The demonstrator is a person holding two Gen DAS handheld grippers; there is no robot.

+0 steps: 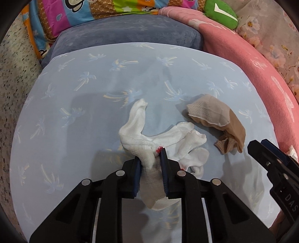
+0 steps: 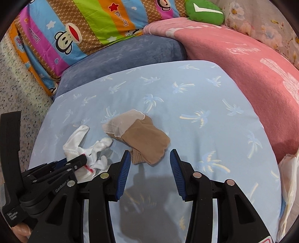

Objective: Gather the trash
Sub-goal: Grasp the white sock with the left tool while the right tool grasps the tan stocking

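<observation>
My left gripper (image 1: 150, 157) is shut on a white sock (image 1: 147, 142) with a small red mark, bunched on the light blue palm-print cushion (image 1: 74, 104). The sock also shows in the right wrist view (image 2: 82, 147), with the left gripper (image 2: 82, 158) on it. A tan stocking sock (image 1: 216, 121) lies to the right of it on the cushion. My right gripper (image 2: 150, 158) is open and empty, just in front of the tan sock (image 2: 140, 138). The right gripper also shows at the right edge of the left wrist view (image 1: 261, 151).
A grey-blue cushion (image 2: 121, 58) lies behind the blue one. A pink blanket (image 2: 243, 71) lies to the right, a striped cartoon quilt (image 2: 74, 28) and a green plush (image 2: 203, 13) at the back. A white plastic bag (image 2: 287, 179) sits at the right edge.
</observation>
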